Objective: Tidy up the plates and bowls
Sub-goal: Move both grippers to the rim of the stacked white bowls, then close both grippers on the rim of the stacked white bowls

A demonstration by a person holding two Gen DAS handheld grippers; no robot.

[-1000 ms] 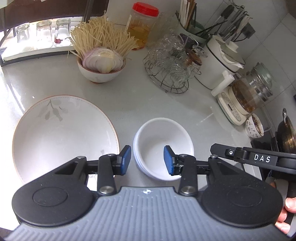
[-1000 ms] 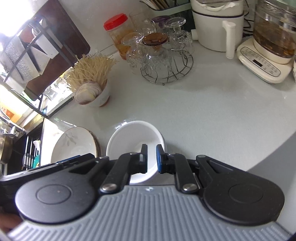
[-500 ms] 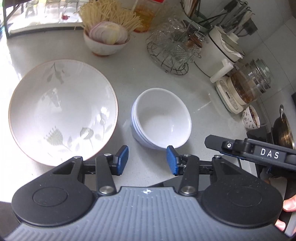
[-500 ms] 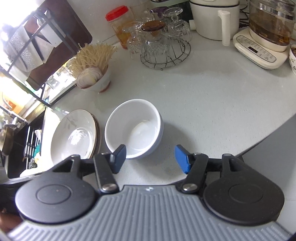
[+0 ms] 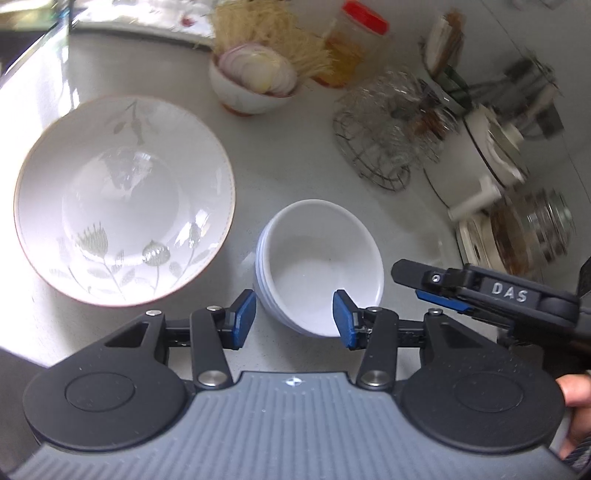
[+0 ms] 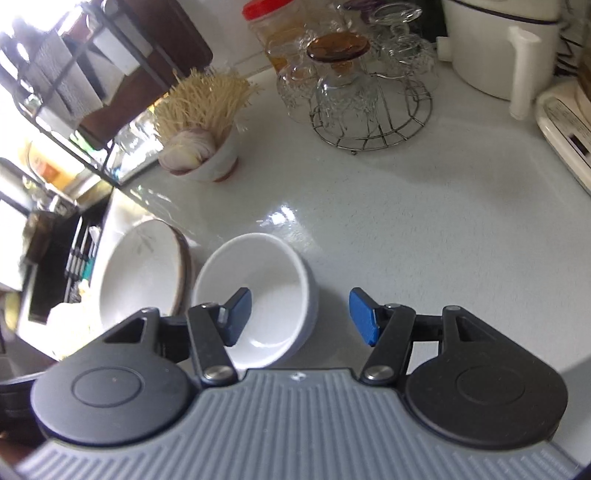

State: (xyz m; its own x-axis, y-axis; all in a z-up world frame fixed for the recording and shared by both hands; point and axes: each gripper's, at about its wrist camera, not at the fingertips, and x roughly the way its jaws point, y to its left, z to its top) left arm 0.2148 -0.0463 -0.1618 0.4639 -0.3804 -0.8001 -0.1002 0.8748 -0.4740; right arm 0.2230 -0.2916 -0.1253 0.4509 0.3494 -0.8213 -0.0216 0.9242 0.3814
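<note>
Bowls (image 5: 325,258) sat stacked near the front of the white worktop (image 6: 424,221), plain white, nested one inside another, and the top one was empty. Just to their left lay the big floral plate (image 5: 122,199), brown-rimmed, nothing on it, close to the stack but not touching it.

The left tongs (image 5: 293,317) stood apart at a middling width, blue pads either side of the stack's near rim, no pad pressing on it. The right tongs (image 6: 301,317) stood apart too, gripping nothing: in the right wrist view one pad hung in front of the bowl's inside, the other over bare worktop beside it. A thumb showed at the lower right edge of the left wrist view, beside the other tool's black frame.

Further back, a small white bowl (image 6: 207,155) held onion slices and a bundle of pale dry noodles. A wire rack (image 6: 369,110) carried upturned glasses. Behind it stood a red-lidded jar (image 6: 277,33) with something amber inside, and to the right a white cooker (image 6: 495,48).
</note>
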